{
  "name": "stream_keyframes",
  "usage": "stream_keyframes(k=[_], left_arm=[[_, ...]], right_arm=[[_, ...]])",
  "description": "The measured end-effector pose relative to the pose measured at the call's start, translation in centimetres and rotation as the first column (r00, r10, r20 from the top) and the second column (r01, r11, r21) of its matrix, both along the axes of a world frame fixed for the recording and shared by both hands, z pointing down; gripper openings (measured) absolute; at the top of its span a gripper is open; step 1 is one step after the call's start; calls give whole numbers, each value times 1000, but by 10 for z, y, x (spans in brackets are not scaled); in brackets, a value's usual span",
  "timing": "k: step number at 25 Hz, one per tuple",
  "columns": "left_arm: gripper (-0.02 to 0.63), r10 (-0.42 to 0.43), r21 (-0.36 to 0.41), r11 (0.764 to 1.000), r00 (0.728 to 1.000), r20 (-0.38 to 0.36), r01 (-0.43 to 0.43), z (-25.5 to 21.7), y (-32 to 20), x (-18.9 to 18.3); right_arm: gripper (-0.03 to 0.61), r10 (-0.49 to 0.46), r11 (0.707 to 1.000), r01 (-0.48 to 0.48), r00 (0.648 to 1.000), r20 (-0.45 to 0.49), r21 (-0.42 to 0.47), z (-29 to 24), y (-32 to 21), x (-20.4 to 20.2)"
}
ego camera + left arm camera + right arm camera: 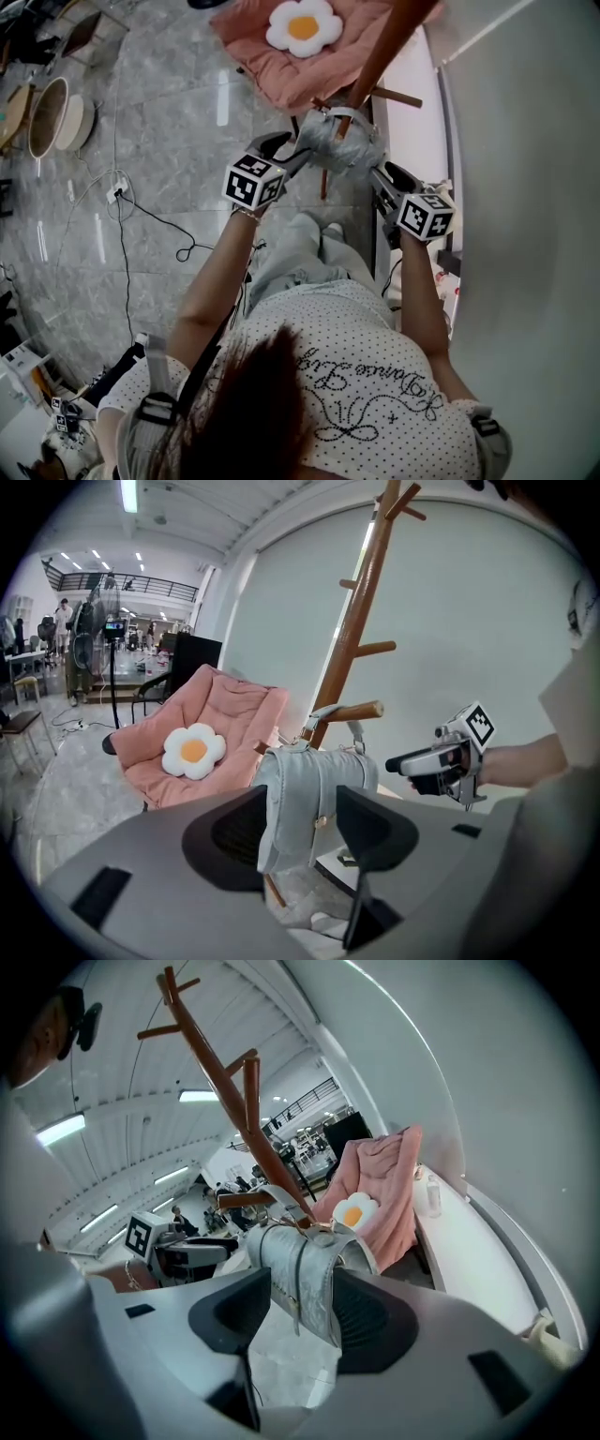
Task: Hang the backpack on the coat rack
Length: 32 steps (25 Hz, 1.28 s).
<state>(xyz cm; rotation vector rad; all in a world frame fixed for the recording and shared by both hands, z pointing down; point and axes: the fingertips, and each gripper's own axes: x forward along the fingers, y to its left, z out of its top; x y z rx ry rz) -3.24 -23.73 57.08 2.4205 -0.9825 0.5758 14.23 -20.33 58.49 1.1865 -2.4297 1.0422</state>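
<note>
A light grey backpack hangs by its top loop from a low wooden peg of the brown coat rack. My left gripper is at the bag's left side and my right gripper at its right side. In the left gripper view the backpack shows just beyond the wide-apart jaws of the left gripper, and the right gripper is past it. The right gripper view shows the same: the backpack ahead of the right gripper, jaws spread, pads not pressing it.
A pink chair with a flower cushion stands just behind the rack. A white ledge and a wall run along the right. Cables and round baskets lie on the grey floor to the left.
</note>
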Motion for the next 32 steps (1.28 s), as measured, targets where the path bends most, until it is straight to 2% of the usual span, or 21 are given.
stream_keyframes(k=[6, 14, 17, 22, 25, 32], left_arm=[[216, -23, 52, 998, 1000, -18, 24, -19, 2, 0], [140, -28, 161, 986, 997, -69, 39, -63, 2, 7], [120, -26, 209, 977, 998, -62, 38, -81, 2, 10], [80, -29, 282, 958, 997, -65, 46, -107, 4, 11], [42, -35, 315, 947, 997, -74, 56, -124, 6, 13], [15, -34, 366, 928, 995, -96, 67, -155, 10, 18]], right_arm=[[165, -28, 996, 27, 1000, 6, 88, -32, -2, -7], [106, -83, 978, 91, 995, -50, 189, -69, -4, -16], [87, -61, 970, 73, 996, -58, 232, -82, -8, -15], [21, 4, 952, 12, 999, -51, 305, -106, -14, -10], [12, 7, 941, 13, 998, -55, 339, -122, -14, -9], [12, 11, 906, 23, 997, -77, 422, -153, -11, -8]])
